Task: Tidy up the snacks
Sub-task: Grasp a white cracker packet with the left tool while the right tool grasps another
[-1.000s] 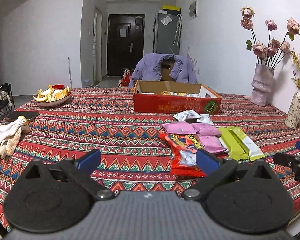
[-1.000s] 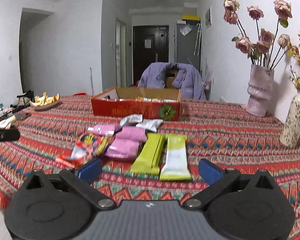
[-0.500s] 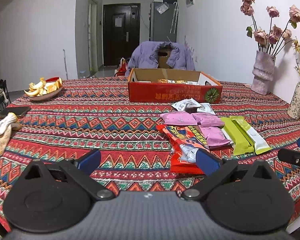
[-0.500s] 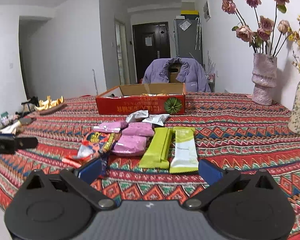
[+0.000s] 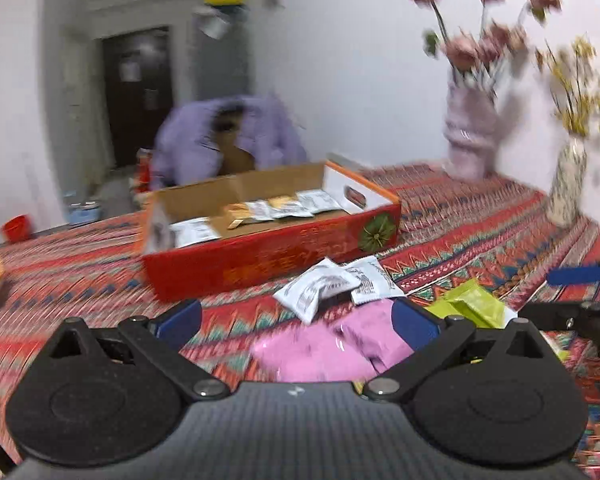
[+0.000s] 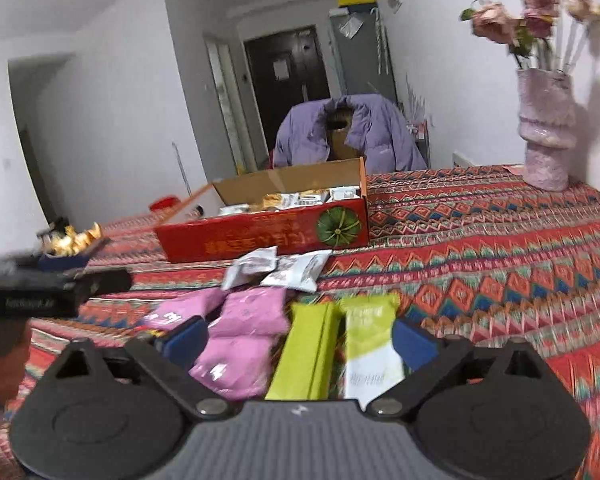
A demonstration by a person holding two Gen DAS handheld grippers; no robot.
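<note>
Since the earlier frames both tongs have swept in over the snack pile. In the left wrist view, the left tongs (image 5: 296, 320) stand released above the pink packets (image 5: 324, 348), white sachets (image 5: 332, 286) just beyond, the red box (image 5: 276, 256) behind them. In the right wrist view, the right tongs (image 6: 298, 338), jaws just narrowing yet gripping nothing, frame the green bars (image 6: 336, 344). This looks like the reach before a pick; next, lower and close. The table (image 6: 500, 248) is open rightward; the two tongs crowd each other.

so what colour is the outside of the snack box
Red, with gold lettering and a green round emblem; the box shows best in the right wrist view.
</note>
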